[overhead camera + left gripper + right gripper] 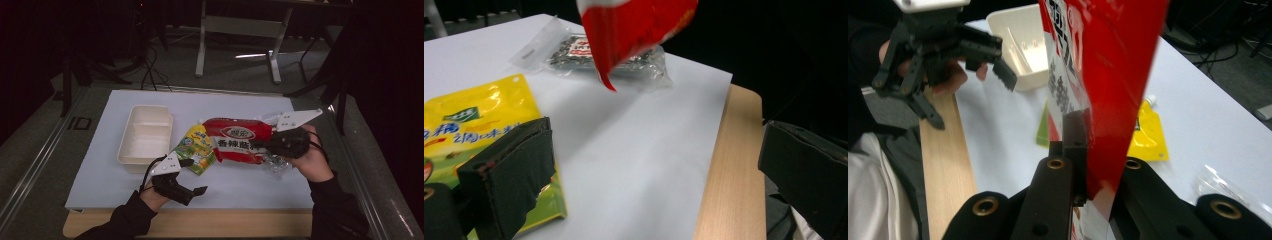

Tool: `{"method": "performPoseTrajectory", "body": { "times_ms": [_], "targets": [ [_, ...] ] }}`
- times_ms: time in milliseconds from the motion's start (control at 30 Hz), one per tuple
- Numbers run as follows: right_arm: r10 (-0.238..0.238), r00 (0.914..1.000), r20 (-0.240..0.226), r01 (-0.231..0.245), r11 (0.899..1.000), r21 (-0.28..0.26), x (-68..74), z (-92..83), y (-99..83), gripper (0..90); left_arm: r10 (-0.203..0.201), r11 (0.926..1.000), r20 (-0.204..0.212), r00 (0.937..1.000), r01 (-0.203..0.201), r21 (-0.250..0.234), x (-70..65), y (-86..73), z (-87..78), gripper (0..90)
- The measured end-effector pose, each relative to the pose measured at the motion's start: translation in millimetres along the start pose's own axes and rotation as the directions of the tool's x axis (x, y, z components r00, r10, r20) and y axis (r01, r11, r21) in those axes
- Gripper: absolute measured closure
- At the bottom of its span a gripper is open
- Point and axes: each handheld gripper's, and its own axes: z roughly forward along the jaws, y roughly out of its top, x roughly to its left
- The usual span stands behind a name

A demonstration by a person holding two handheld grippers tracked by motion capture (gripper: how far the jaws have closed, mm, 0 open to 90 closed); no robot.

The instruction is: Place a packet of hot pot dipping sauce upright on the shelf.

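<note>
Right gripper (267,145), right of centre in high view: jaws clamped on red bag (235,140), lifted above white sheet (240,185). Left gripper (192,176), lower left: jaws spread wide, nothing between, beside yellow pouch (196,150).

The left gripper (651,175) had its two black jaws wide apart, with nothing between them. A yellow pouch (484,120) lay flat on the white sheet (634,150) by one jaw. A red bag (634,30) hung above. Behind it lay a clear packet (554,52). The wooden edge (734,170) showed beside the sheet.
</note>
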Motion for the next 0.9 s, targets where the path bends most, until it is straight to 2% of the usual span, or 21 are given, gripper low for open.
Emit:
{"method": "performPoseTrajectory", "body": {
  "times_ms": [133,333,433,633,900],
  "targets": [
    [0.015,0.9999,-0.007,-0.015,1.000,-0.018,-6.5,7.6,6.8,89.9,0.004,1.0000,-0.008,1.0000,-0.004,0.001,-3.4,-8.2,-1.9,2.7],
    [0.039,0.9992,-0.004,-0.039,0.999,-0.022,-17.7,26.1,18.8,89.9,0.019,0.9994,-0.019,0.9996,-0.019,0.027,-9.7,-24.2,-0.7,2.7],
    [0.039,0.9992,-0.003,-0.040,0.999,-0.018,-23.8,37.2,24.7,89.9,0.017,0.9998,-0.037,0.9992,-0.017,0.009,-11.9,-31.5,-2.6,2.8],
    [0.045,0.9990,-0.002,-0.045,0.999,-0.010,-33.9,57.2,36.5,89.9,0.040,0.9992,-0.069,0.9968,-0.040,0.004,-12.0,-37.5,-6.6,2.8],
    [0.035,0.9994,-0.001,-0.035,0.999,-0.024,-40.3,79.0,55.7,89.9,0.050,0.9987,-0.075,0.9959,-0.050,-0.004,-9.5,-43.2,-5.6,2.8]
  ]
}}
